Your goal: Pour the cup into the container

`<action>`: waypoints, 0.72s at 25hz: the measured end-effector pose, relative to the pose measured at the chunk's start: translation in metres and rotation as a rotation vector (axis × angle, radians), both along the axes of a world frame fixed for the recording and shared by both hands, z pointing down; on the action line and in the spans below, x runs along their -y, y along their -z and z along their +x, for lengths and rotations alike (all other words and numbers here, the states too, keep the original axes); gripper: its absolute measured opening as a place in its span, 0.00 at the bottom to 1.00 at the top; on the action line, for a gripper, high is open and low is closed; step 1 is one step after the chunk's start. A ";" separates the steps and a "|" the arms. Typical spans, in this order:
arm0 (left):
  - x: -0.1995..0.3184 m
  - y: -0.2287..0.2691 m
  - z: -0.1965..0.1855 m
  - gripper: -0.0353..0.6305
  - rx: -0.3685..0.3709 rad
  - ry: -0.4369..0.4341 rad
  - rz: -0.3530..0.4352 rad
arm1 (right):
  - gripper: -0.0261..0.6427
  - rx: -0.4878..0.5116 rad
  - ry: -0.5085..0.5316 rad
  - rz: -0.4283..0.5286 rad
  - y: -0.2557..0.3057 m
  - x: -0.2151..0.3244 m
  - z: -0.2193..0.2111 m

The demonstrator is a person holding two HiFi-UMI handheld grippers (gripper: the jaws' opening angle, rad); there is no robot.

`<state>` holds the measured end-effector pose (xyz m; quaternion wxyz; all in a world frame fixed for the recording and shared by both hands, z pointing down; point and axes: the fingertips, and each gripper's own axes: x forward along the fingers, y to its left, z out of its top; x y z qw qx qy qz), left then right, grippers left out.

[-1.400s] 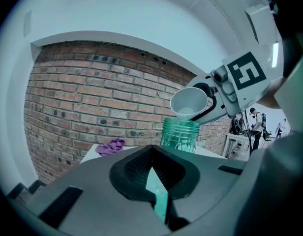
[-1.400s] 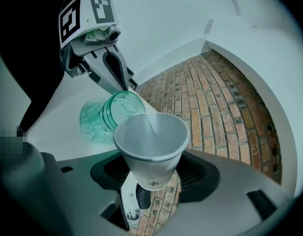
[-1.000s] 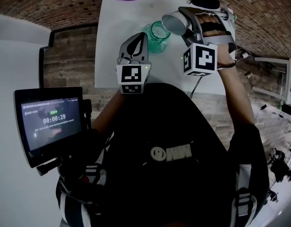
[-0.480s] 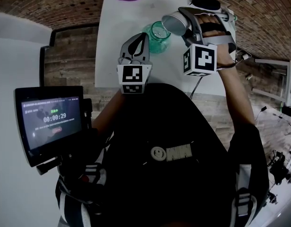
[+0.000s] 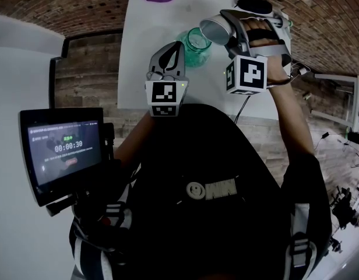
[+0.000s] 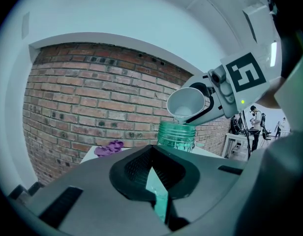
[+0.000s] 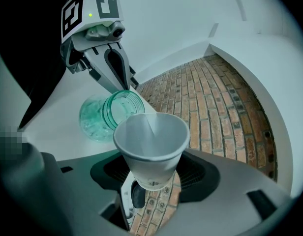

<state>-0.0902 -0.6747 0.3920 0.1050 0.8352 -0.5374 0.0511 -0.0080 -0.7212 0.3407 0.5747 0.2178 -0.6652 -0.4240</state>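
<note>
The cup is a white paper cup clamped by its lower wall between the jaws of the right claw. It is tipped over, with its open mouth pointing away from that claw and its lip just above the container's mouth. The container is a clear, green-tinted glass jar with a threaded neck. It stands upright and uncapped on the white table, just beyond the tips of the left claw.
</note>
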 end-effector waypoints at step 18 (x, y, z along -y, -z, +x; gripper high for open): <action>0.000 0.002 0.000 0.05 -0.005 0.002 0.000 | 0.45 -0.019 0.004 0.015 0.002 0.002 0.000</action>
